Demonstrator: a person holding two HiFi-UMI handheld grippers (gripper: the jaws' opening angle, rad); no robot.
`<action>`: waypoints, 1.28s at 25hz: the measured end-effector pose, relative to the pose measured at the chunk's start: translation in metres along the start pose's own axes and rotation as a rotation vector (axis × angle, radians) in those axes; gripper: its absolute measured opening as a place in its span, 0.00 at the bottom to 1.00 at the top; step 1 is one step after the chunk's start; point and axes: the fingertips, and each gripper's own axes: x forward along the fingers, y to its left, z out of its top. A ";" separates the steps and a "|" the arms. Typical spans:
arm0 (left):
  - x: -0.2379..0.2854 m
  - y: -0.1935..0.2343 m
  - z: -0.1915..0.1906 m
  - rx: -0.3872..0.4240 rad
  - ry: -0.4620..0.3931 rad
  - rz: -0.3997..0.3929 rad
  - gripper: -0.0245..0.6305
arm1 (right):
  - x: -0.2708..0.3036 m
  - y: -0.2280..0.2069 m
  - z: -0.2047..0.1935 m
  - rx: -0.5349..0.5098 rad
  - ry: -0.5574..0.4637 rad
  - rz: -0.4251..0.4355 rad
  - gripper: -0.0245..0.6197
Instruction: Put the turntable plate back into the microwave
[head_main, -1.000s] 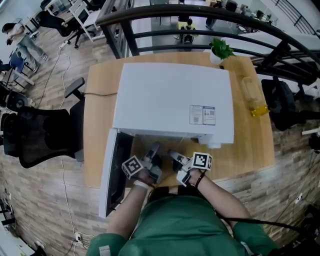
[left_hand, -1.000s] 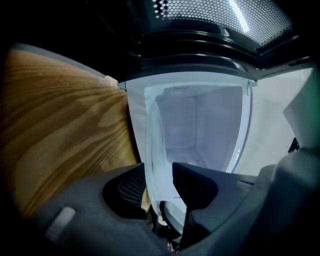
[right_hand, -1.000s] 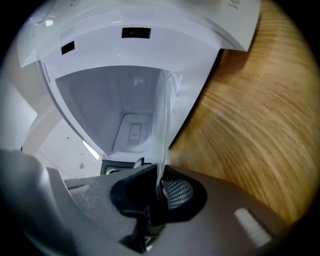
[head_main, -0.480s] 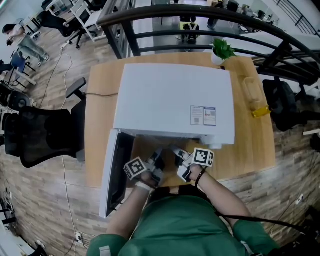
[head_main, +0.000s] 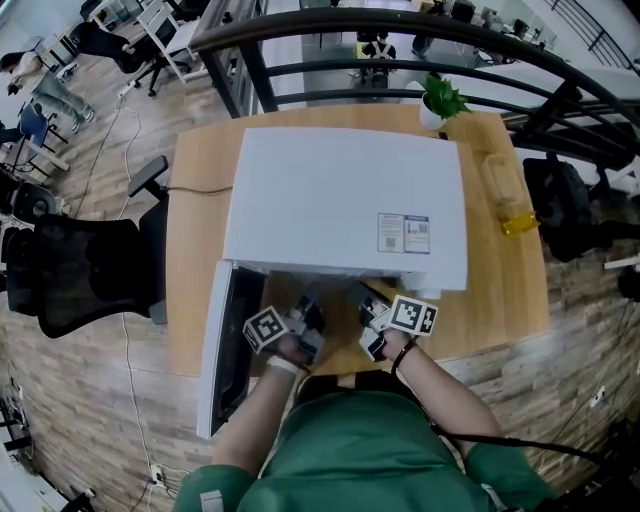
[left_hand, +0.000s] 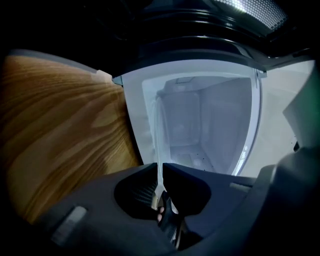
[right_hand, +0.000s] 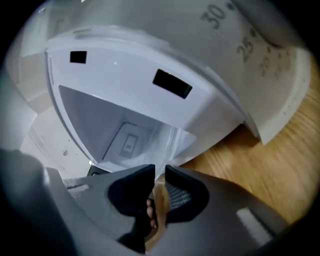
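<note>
The white microwave (head_main: 340, 200) stands on the wooden table (head_main: 195, 200) with its door (head_main: 225, 345) swung open to the left. Both grippers are just in front of the opening. The clear glass turntable plate (left_hand: 159, 145) is seen edge-on, leading toward the lit cavity (left_hand: 205, 125). My left gripper (left_hand: 161, 187) (head_main: 308, 312) is shut on its rim. The plate's other edge (right_hand: 167, 145) sits between the jaws of my right gripper (right_hand: 160, 175) (head_main: 365, 298), which are closing on it. In the head view the glass is too faint to make out.
A small potted plant (head_main: 441, 100) stands at the table's far right corner. A yellow bottle (head_main: 518, 222) lies near the right edge. A black office chair (head_main: 80, 270) is left of the table, and a dark railing (head_main: 420, 40) runs behind it.
My right gripper has shifted a little to the right and toward the microwave's opening. The left gripper has stayed about where it was.
</note>
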 end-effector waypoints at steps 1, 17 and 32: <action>0.001 0.000 0.000 0.000 0.003 -0.002 0.10 | 0.001 -0.001 0.003 0.012 -0.005 -0.005 0.14; 0.001 -0.001 -0.002 0.013 0.010 0.025 0.10 | -0.003 0.007 -0.003 -0.098 0.023 -0.201 0.04; 0.007 0.000 0.011 0.021 -0.012 0.038 0.09 | 0.011 0.005 -0.005 -0.035 0.044 -0.213 0.20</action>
